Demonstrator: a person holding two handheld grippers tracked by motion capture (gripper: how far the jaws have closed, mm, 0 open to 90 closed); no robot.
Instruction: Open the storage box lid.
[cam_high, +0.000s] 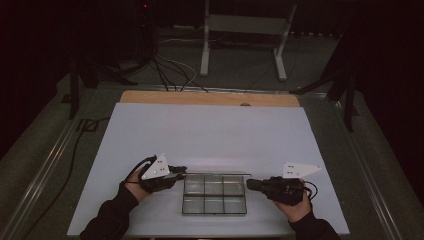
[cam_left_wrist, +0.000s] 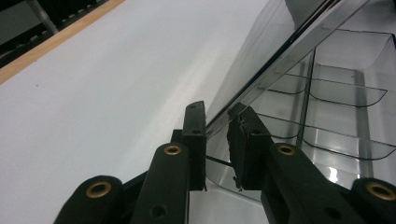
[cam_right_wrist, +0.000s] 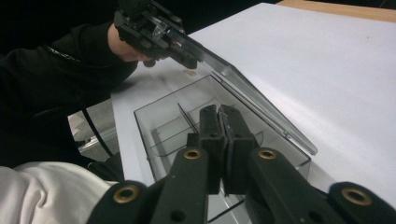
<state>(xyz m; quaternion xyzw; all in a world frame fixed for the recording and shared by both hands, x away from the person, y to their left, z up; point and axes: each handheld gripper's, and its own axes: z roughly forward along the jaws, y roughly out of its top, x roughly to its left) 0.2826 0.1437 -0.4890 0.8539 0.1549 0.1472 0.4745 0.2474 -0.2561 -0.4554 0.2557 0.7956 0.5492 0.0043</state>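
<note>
White sheeting covers the bench (cam_high: 210, 130), and near its front edge sits a clear compartment box (cam_high: 214, 194), long axis running between the two hands. Its hinged lid (cam_right_wrist: 243, 86) is tilted up along the far side. At the box's left end, the left tongs (cam_left_wrist: 215, 122) pinch the lid's corner edge. Off the box's right end, the right tongs (cam_right_wrist: 223, 119) are pressed together, empty, so the lift likely stays with the left.

My left hand-held gripper (cam_high: 181, 172) points right, its jaws nearly together with a thin gap between; my right hand-held gripper (cam_right_wrist: 224, 122) points left, jaws fully pressed together.
</note>
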